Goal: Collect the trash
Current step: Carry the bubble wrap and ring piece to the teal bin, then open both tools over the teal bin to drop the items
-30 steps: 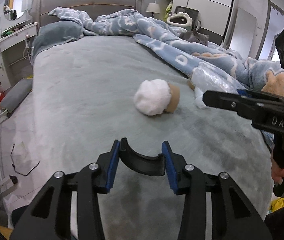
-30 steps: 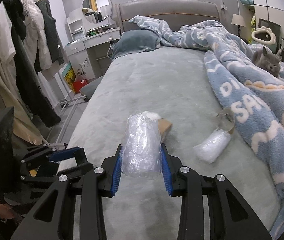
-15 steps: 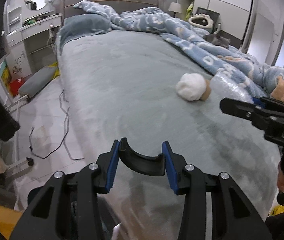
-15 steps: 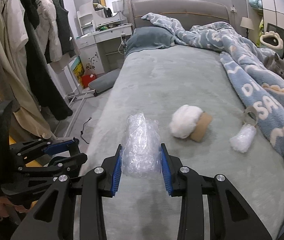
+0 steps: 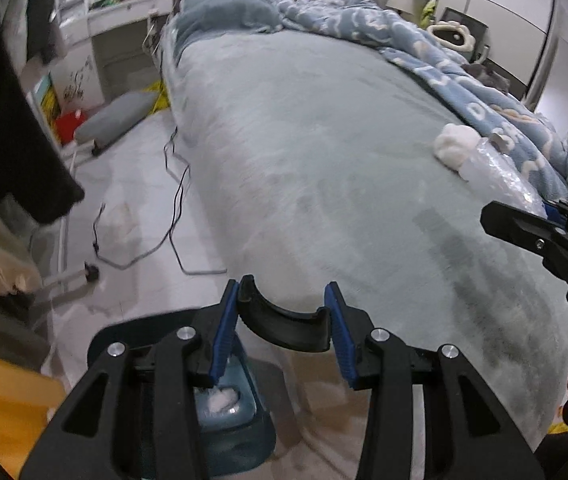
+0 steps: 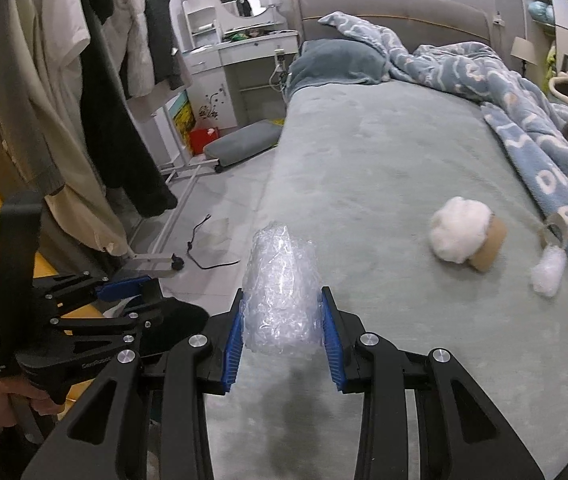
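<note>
right gripper (image 6: 282, 334), lower centre of the right wrist view: blue pads (image 6: 234, 340) pressed against both sides of a crumpled wad of clear bubble wrap (image 6: 281, 284), which stands upright between them above the grey bedspread (image 6: 364, 152). the wad's lower end is cut off by the pads and its back face is hidden. in the left wrist view the same gripper enters at the right edge, seen side-on, only partly in frame; the wrap (image 5: 500, 172) shows as a blurred pale mass beyond it.

left gripper (image 5: 284, 320), lower centre of the left wrist view: fingers set moderately apart with nothing between the pads; a black curved piece of the tool itself spans the gap. below the left finger, largely hidden, lies a blue translucent container (image 5: 239, 432) holding something white; its outline is hard to make out. this view is motion-blurred.

remaining trash on the bedspread, right middle of the right wrist view: a white cotton ball (image 6: 460, 234) touching a brown cardboard tube (image 6: 488, 246), and, near the frame's right edge, a small white plastic scrap (image 6: 548, 274) beside a tape ring (image 6: 552, 228) at the hem of the blue blanket (image 6: 524, 128).

left side of both views: hanging clothes (image 6: 83, 100), a black cable (image 5: 175, 184) on the floor, a white dresser (image 6: 239, 60) with round mirror.
</note>
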`<state>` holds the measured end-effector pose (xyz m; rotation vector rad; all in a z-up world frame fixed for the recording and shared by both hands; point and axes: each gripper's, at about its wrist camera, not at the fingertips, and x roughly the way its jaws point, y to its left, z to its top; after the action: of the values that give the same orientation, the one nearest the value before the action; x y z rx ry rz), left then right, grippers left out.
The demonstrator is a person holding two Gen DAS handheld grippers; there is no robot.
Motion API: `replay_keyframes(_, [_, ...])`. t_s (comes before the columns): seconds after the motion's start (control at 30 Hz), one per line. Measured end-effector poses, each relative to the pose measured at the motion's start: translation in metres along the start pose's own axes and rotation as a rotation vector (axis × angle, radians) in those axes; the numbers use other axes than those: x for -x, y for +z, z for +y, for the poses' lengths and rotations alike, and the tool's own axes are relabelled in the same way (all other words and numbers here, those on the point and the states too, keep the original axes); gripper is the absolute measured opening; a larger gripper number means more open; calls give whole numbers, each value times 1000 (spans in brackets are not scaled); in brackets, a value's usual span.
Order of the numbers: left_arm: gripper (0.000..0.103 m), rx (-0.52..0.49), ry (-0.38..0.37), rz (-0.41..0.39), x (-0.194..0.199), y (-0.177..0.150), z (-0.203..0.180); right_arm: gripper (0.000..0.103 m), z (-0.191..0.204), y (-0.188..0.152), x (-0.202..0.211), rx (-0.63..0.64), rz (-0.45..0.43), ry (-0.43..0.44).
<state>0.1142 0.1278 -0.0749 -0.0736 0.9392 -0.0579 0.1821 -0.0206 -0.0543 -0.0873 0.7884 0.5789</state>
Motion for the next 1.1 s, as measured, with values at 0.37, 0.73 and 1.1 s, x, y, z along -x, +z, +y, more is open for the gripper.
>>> replay_keyframes(0.37, [46,48,81,119,-6,-32,60,36,52,9,-21,38,13,57])
replay_keyframes(0.73, [47,135,100,255,-13,-65,114,36,104,10,-55,87,63,92])
replay_keyframes(1.1, [48,210,89,379,-24,-94,159,36,148,10,-88,134,112,125])
